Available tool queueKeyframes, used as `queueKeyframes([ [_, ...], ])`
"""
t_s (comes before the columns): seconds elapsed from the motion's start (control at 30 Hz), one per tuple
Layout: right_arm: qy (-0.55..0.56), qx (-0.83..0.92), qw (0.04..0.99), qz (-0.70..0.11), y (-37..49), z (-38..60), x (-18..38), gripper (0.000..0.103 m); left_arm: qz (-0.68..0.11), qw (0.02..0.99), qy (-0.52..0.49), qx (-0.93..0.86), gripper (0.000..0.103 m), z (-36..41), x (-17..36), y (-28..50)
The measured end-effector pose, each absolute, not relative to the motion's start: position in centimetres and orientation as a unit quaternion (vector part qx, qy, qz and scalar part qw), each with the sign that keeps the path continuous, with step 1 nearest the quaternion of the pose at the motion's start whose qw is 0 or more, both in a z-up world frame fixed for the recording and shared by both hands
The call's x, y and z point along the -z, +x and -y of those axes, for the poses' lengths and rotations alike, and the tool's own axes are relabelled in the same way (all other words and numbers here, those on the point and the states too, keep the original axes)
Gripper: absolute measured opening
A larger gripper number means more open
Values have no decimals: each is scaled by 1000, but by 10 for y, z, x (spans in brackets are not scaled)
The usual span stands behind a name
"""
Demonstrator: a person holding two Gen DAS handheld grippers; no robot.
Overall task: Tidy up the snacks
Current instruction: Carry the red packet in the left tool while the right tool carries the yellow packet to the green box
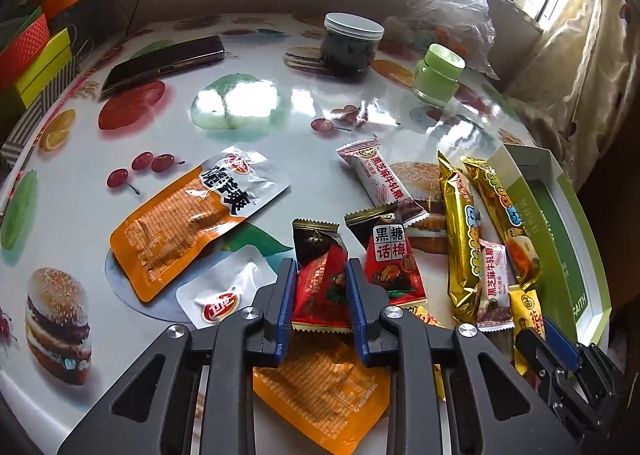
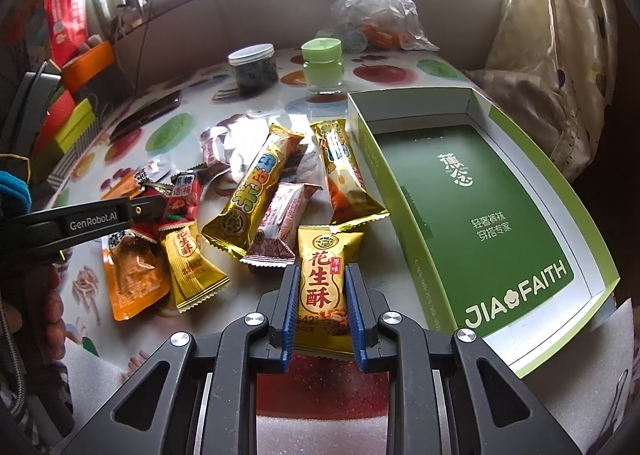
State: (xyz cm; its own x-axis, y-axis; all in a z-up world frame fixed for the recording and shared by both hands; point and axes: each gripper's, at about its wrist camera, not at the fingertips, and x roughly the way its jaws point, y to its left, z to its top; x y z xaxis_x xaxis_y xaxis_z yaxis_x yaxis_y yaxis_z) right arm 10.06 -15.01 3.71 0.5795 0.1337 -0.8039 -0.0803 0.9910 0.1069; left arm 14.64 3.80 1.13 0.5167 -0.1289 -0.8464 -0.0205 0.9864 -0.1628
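Snacks lie heaped on the bench (image 1: 280, 103) beside the green box (image 2: 480, 215). Left tool (image 1: 321, 275) pinches a red packet (image 1: 320, 279); right tool (image 2: 322, 287) clamps a peanut candy (image 2: 324, 287), seemingly bound for the box.

We see a glossy white tablecloth (image 1: 280, 127) printed with cherries, burgers, orange slices and green fruit. At lower centre of the left wrist view, blue pads edge the black left gripper (image 1: 320, 287) around a dark red packet (image 1: 320, 279). Left of it lies an orange and silver pouch (image 1: 188, 223). Two gold wrappers (image 1: 460, 239) shine at the right. In the right wrist view, the black right gripper (image 2: 323, 307) frames a yellow packet (image 2: 322, 287) with red characters. The box (image 2: 500, 239) at right is green inside, with white walls.
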Motion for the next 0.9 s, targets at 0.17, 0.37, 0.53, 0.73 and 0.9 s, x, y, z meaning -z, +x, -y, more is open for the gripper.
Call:
queueKeyframes([
  [0.17, 33, -65, 891, -448, 97, 151, -41, 22, -479, 874, -74, 34, 25, -39, -18, 139],
  [0.37, 39, -79, 893, -441, 92, 153, -47, 21, -473, 877, -72, 37, 25, -40, -25, 130],
  [0.53, 44, -88, 893, -438, 87, 153, -51, 22, -467, 880, -72, 42, 25, -39, -33, 121],
  [0.73, 48, -82, 900, -425, 83, 159, -62, 22, -455, 886, -67, 58, 25, -30, -46, 112],
  [0.9, 49, -77, 905, -416, 79, 166, -70, 22, -446, 891, -62, 67, 25, -21, -56, 106],
])
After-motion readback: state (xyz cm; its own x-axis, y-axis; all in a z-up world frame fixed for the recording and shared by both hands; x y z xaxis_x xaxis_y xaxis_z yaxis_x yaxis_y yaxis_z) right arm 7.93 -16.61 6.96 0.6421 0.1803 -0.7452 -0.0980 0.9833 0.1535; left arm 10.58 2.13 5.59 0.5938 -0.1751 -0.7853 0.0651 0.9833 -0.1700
